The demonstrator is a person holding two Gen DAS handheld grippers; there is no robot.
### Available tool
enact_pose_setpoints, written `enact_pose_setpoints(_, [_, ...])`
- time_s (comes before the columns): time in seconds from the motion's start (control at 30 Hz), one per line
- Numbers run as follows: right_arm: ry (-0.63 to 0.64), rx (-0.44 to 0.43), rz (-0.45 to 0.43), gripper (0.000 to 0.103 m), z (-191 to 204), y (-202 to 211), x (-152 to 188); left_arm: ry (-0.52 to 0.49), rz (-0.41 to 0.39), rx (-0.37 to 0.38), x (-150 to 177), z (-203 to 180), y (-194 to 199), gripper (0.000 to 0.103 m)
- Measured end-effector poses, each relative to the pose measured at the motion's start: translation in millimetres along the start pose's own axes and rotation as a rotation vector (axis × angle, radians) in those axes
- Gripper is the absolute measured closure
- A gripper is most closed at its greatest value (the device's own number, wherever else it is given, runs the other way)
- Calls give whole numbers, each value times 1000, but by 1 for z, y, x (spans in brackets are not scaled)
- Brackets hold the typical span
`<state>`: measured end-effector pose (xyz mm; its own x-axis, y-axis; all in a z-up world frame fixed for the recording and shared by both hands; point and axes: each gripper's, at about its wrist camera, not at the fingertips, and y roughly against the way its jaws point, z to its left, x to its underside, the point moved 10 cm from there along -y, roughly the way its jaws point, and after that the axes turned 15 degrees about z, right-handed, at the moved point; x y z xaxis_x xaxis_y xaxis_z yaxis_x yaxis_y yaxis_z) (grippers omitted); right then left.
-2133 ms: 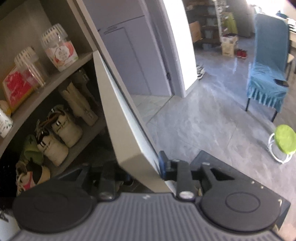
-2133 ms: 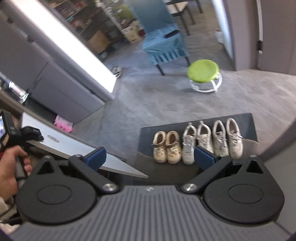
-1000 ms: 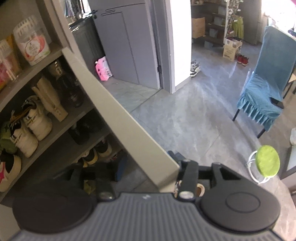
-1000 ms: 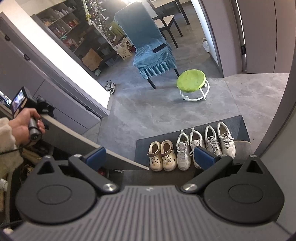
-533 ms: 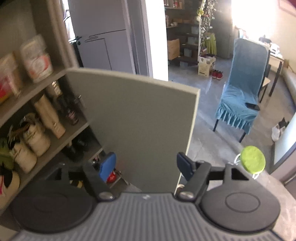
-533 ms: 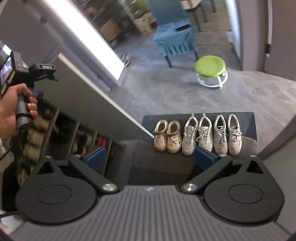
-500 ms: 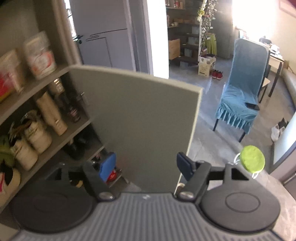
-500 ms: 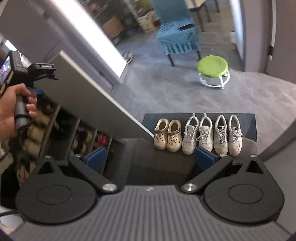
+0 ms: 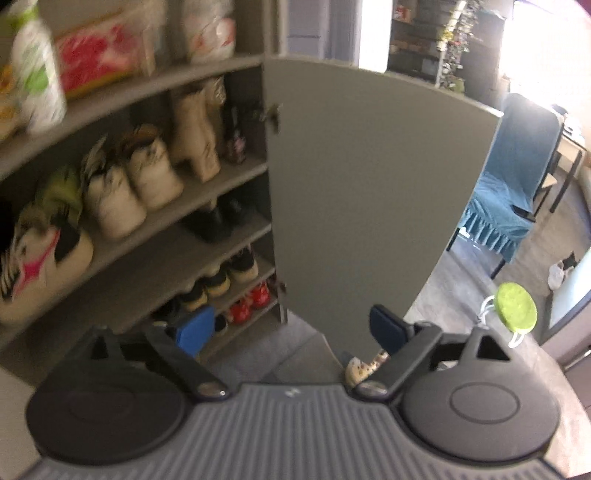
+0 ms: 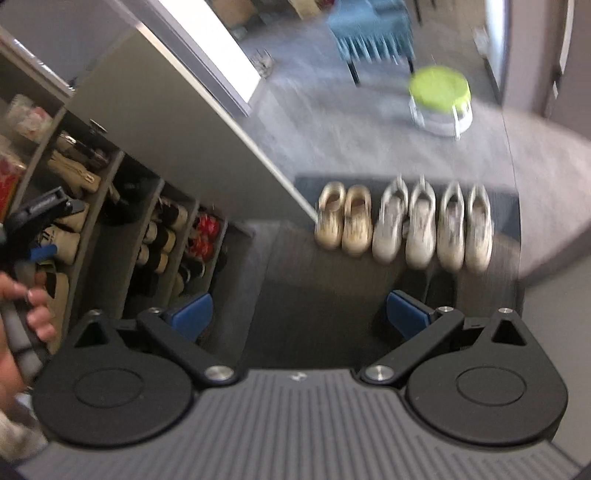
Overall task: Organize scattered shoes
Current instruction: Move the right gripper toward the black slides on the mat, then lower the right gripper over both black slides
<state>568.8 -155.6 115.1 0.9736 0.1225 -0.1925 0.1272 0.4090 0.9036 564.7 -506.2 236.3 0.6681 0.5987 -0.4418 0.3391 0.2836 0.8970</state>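
Note:
Three pairs stand in a row on a dark mat (image 10: 509, 206): beige clogs (image 10: 343, 219), white sneakers (image 10: 402, 225) and a second pair of white sneakers (image 10: 465, 225). My right gripper (image 10: 299, 317) hangs open above the mat, short of the shoes, with nothing in it. The shoe cabinet (image 9: 207, 192) is open, its shelves filled with shoes and boots. My left gripper (image 9: 290, 328) is open and empty in front of the swung-out grey door (image 9: 369, 192). One clog (image 9: 364, 367) peeks out under the door's lower edge.
A green stool (image 10: 439, 92) and a blue-covered chair (image 10: 373, 29) stand on the grey floor beyond the mat. Bottles and packets fill the cabinet's top shelf (image 9: 110, 55). A hand (image 10: 29, 314) holds the left gripper's handle at the left edge.
The left gripper let go of the door edge, and the door has swung wide open. The left view has turned toward the shelves. The right gripper has dropped closer to the shoes.

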Motion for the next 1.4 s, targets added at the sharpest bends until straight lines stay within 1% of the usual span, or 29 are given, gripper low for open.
enact_pose_setpoints(0.03, [-6,7,5,0,-4,-18,7,16,6,14,8,6,-5,7])
enact_pose_setpoints(0.07, [-12,14,10,0,-8,-35,14,25,8,10,18,14,-12,7])
enact_pose_setpoints(0.23, [-43,48,36,0,-26,-124,48,75,31,-57,76,68,-45,6])
enact_pose_setpoints(0.3, [-55,62,47,0,-34,-159,62,109,46,-89,106,88,-62,1])
enact_pose_setpoints(0.37, [-67,76,57,0,-41,-194,76,123,55,-106,125,96,-79,1])
enact_pose_setpoints(0.43, [-79,90,67,0,-49,-229,89,131,61,-122,144,98,-110,1])
enact_pose_setpoints(0.53, [-98,110,83,0,-60,-282,110,137,5,-136,166,90,-165,1])
enact_pose_setpoints(0.57, [-98,123,81,0,-68,-306,120,129,-20,-133,174,83,-192,1])
enact_pose_setpoints(0.6, [-84,149,60,0,-88,-345,139,118,-39,-129,182,74,-220,2])
enact_pose_setpoints(0.63, [-75,178,47,0,-106,-383,156,109,-44,-125,188,68,-237,3])
enact_pose_setpoints(0.67, [-85,213,58,0,-122,-411,168,81,-43,-109,196,59,-257,7])
enact_pose_setpoints(0.7, [-110,248,66,0,-136,-433,178,51,-46,-98,202,52,-272,7])
enact_pose_setpoints(0.73, [-151,279,51,0,-147,-448,184,27,-54,-92,207,47,-281,6])
enact_pose_setpoints(0.77, [-190,289,18,0,-155,-461,187,1,-70,-91,212,43,-289,3])
enact_pose_setpoints(0.83, [-225,305,-19,0,-159,-488,194,-48,-93,-93,222,34,-303,2])
enact_pose_setpoints(0.9, [-228,323,2,0,-155,-510,200,-98,-59,-120,234,24,-321,2])
enact_pose_setpoints(0.93, [-229,329,9,0,-153,-519,201,-107,-41,-129,238,20,-325,2])
enact_pose_setpoints(1.0, [-229,330,0,0,-151,-520,198,-108,23,-135,247,7,-322,2])
enact_pose_setpoints(1.07, [-229,331,-8,0,-149,-521,194,-108,41,-101,246,-9,-316,0])
enact_pose_setpoints(1.13, [-230,332,-17,0,-147,-523,190,-140,38,-68,241,-26,-315,0])
enact_pose_setpoints(1.17, [-230,332,-22,0,-146,-523,188,-162,29,-57,238,-34,-319,0])
enact_pose_setpoints(1.27, [-231,333,-35,0,-143,-525,182,-196,-2,7,233,-49,-345,0])
enact_pose_setpoints(1.3, [-231,334,-39,0,-142,-526,180,-195,18,38,231,-54,-359,0])
enact_pose_setpoints(1.33, [-231,334,-43,0,-141,-527,178,-193,32,50,230,-57,-367,1])
enact_pose_setpoints(1.4, [-231,335,-52,0,-139,-528,174,-150,92,75,228,-52,-382,1])
